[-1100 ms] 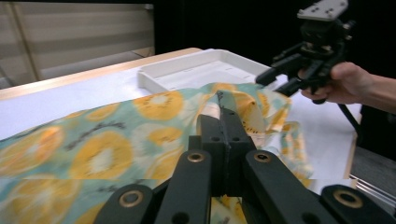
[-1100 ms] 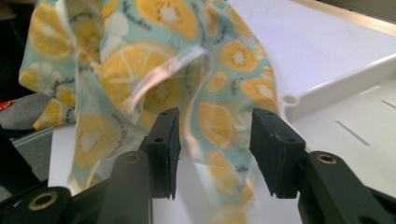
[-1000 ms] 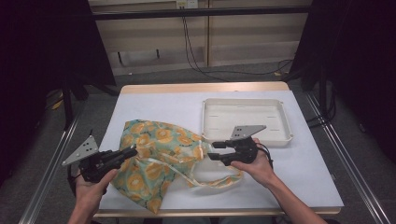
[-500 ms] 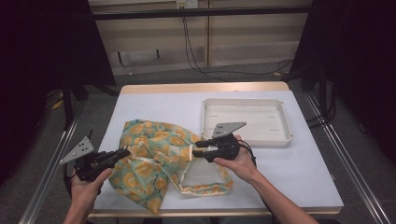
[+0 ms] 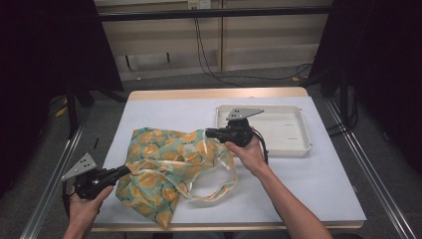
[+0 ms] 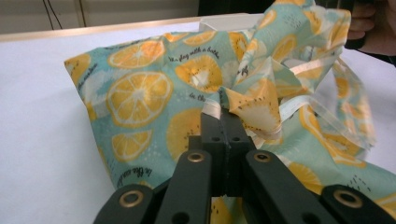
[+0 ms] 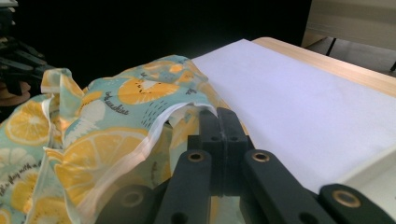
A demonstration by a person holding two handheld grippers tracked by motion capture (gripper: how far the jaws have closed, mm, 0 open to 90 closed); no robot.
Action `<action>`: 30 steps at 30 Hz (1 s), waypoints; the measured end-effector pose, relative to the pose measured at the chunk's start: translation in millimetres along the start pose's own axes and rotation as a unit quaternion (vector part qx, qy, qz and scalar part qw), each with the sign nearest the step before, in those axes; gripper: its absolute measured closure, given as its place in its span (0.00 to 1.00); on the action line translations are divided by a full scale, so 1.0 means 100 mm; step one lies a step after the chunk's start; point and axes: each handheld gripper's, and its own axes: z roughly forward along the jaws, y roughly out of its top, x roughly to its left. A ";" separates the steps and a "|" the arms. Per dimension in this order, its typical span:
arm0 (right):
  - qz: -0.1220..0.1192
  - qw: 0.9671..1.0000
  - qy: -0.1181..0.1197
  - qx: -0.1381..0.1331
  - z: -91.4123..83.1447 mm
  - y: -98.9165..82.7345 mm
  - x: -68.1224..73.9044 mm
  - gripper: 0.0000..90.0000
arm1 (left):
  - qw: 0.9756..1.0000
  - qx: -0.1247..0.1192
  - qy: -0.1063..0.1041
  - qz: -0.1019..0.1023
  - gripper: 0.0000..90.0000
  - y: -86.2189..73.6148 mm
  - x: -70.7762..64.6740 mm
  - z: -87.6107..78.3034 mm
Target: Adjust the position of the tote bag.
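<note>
Right gripper [image 5: 209, 133] shifted up-table toward the white tray [image 5: 298, 144], jaws just closing on the bag's rim.
Left gripper [image 5: 125, 171] clamped on citrus-print tote bag [image 5: 164, 169], which lies crumpled on the white table [image 5: 164, 112], front-left.

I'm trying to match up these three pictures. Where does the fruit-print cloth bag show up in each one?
High view: the fruit-print bag lies lower left of centre on the white table.
Left gripper view: it spreads across the middle and right, its edge pinched in the left gripper.
Right gripper view: it lies at the left, its hem clamped in the right gripper.
Shared landmark: the bag's pale ribbon trim.
</note>
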 end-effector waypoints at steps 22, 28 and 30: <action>-0.027 0.999 0.023 -0.007 0.04 0.21 0.20 1.00 | 0.994 -0.028 -0.088 0.066 0.69 0.56 -0.56 0.41; -0.031 0.999 0.037 -0.013 0.08 0.30 0.28 1.00 | 0.994 0.007 -0.091 0.060 0.56 0.63 -0.59 0.85; -0.039 0.998 0.044 -0.019 0.10 0.38 0.33 1.00 | 0.995 -0.004 -0.086 0.050 0.47 0.64 -0.57 0.96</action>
